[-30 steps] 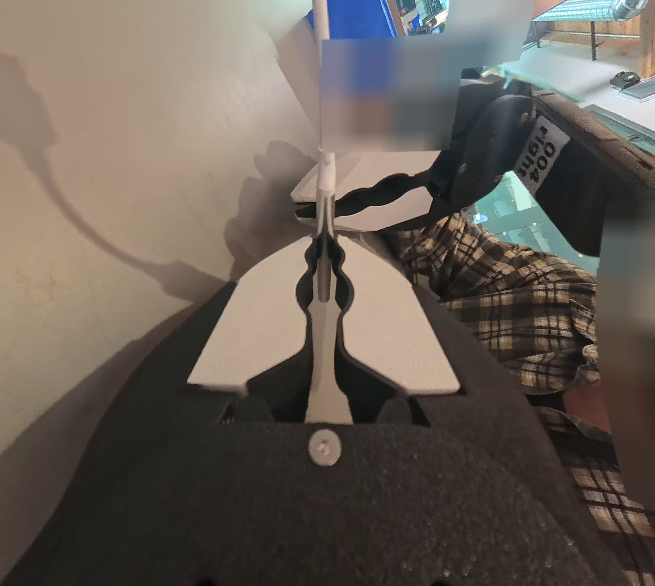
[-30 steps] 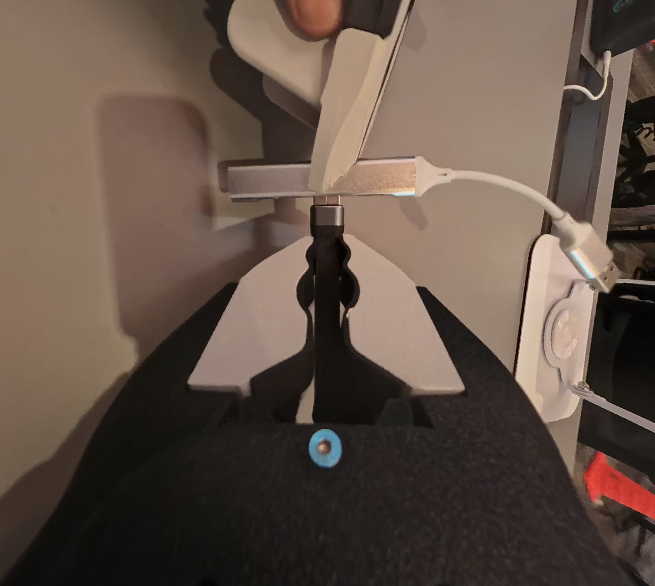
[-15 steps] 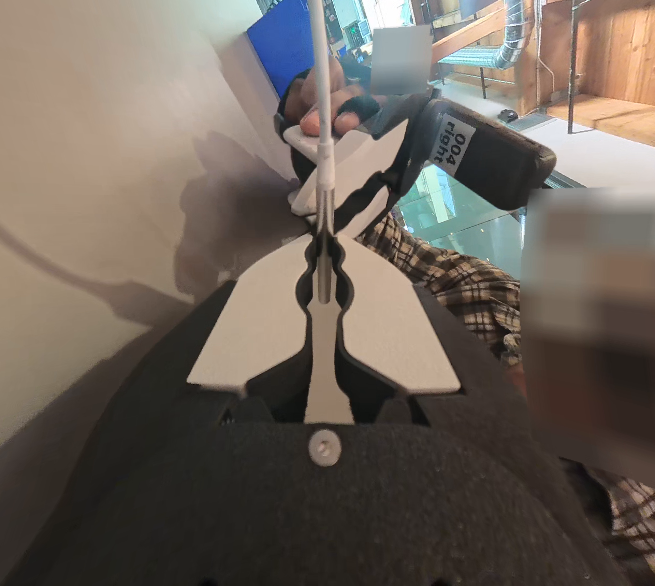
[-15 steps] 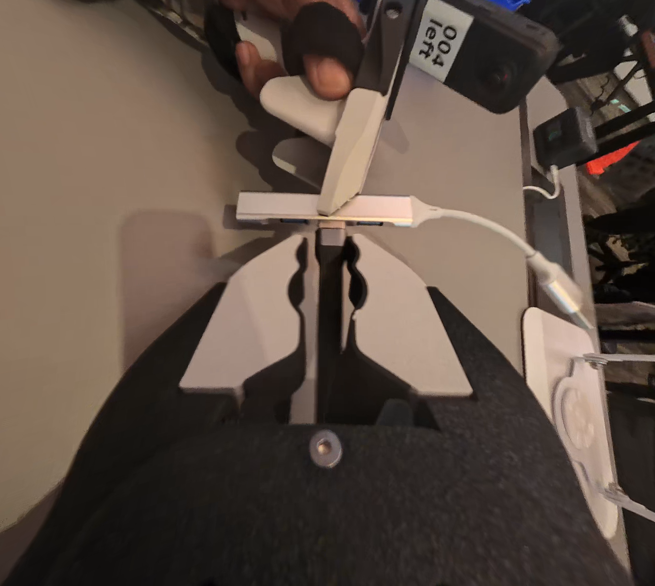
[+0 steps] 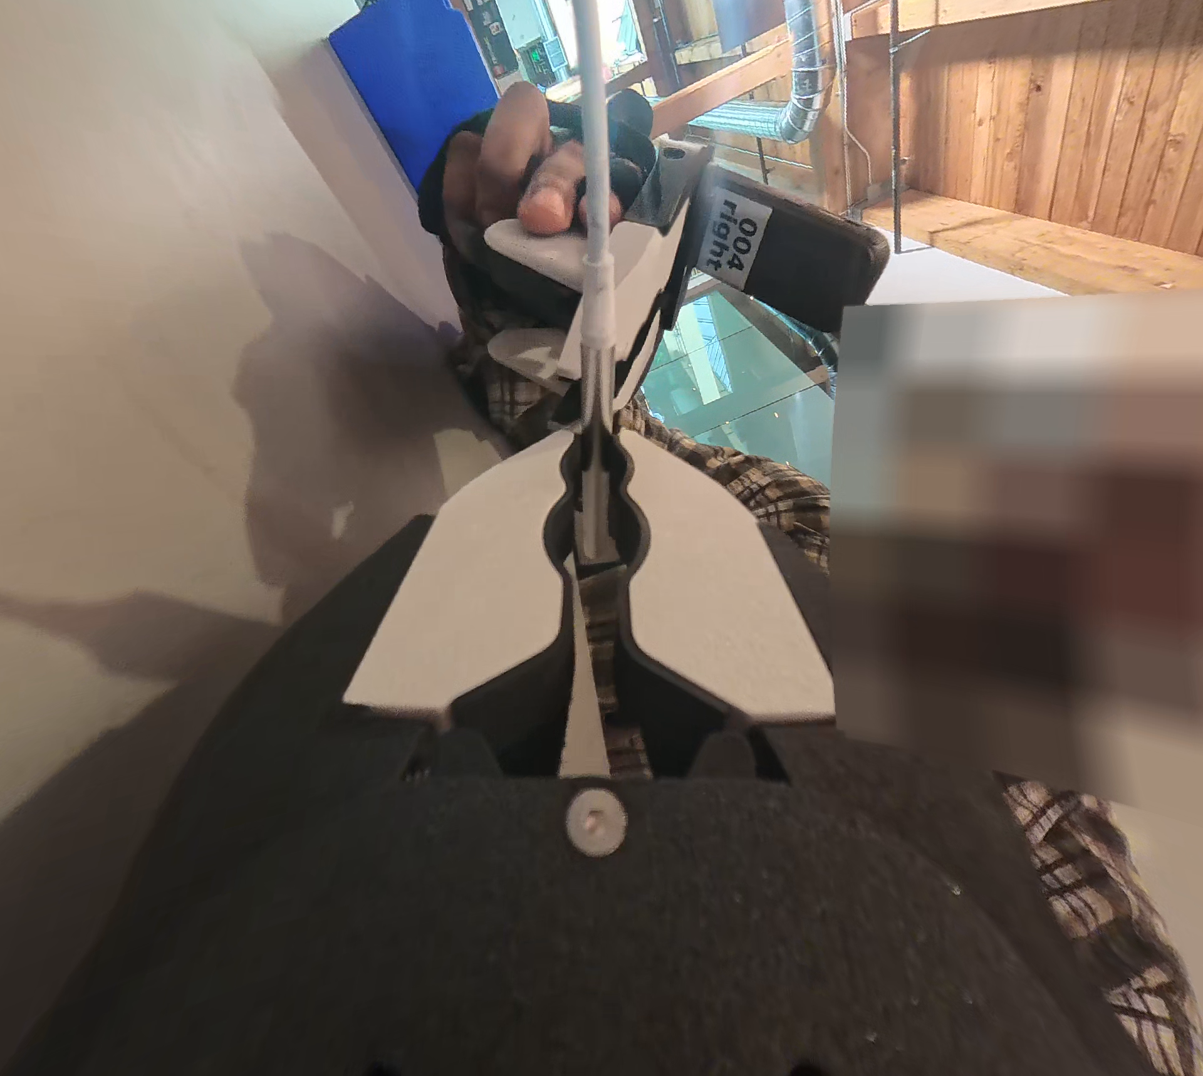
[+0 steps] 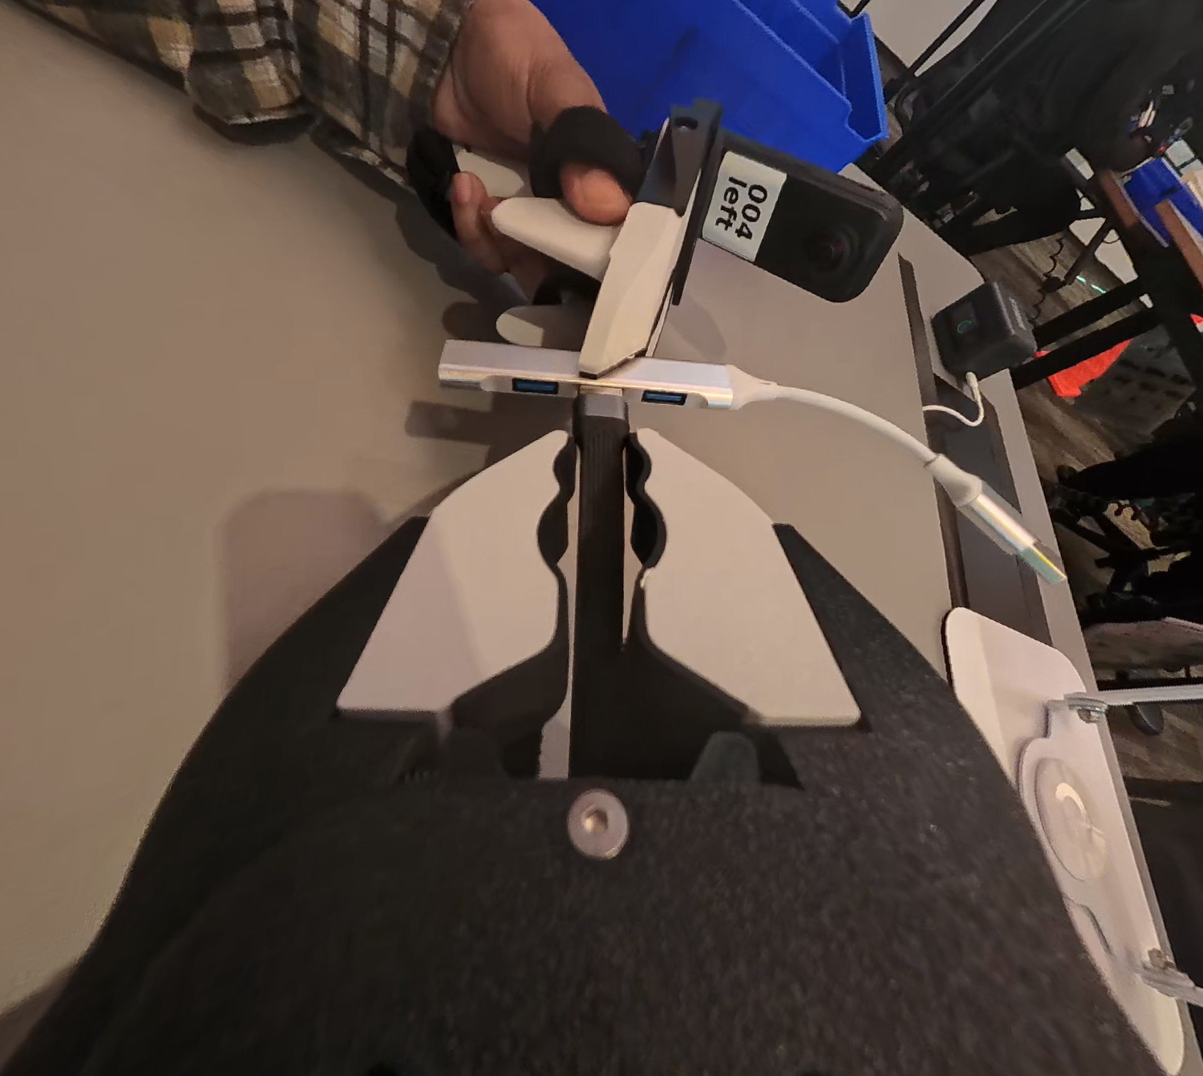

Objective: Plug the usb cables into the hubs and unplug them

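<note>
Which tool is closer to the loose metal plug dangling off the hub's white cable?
Right. The right tool sits nearer the loose plug; the left tool, clamping the hub, is farther.

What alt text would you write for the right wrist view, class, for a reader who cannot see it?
A right hand-held gripper is shut on a black cable whose plug meets a silver hub, held above a grey table by the left hand-held gripper. The hub's white cable hangs free to the right. A blue bin stands behind.

Brushed-metal hub point(image 6: 677, 377), glossy white rubbery lead point(image 6: 859, 413), matt plastic tool point(image 6: 599, 446), woven plaid sleeve point(image 6: 260, 3).
</note>
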{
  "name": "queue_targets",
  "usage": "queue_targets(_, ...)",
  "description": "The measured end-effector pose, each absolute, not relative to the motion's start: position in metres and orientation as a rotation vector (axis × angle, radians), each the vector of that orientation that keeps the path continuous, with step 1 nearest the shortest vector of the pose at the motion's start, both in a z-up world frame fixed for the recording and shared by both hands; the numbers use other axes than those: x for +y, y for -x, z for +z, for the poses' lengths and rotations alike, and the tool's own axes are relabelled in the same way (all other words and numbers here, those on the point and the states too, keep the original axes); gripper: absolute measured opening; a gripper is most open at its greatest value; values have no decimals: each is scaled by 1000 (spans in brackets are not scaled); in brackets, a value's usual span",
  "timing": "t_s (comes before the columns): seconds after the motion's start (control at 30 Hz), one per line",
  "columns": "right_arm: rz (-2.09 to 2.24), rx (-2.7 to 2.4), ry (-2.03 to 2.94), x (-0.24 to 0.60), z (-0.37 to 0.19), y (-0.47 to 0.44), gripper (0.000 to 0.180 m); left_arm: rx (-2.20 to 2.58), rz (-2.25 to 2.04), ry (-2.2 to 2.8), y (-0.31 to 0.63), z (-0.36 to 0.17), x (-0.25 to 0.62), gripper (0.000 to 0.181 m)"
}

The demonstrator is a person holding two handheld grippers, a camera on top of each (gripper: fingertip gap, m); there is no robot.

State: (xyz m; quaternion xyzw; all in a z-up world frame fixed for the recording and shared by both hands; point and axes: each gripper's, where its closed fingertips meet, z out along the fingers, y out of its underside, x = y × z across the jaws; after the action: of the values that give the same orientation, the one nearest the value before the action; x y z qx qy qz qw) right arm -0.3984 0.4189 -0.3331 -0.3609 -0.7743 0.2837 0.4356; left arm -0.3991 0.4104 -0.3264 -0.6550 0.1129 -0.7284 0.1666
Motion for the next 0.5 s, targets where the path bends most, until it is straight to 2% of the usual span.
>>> queue_targets(0.5, 562, -2074, 1050, 418, -356, 395, 10, 398, -1941, 2040, 396, -347, 408, 6)
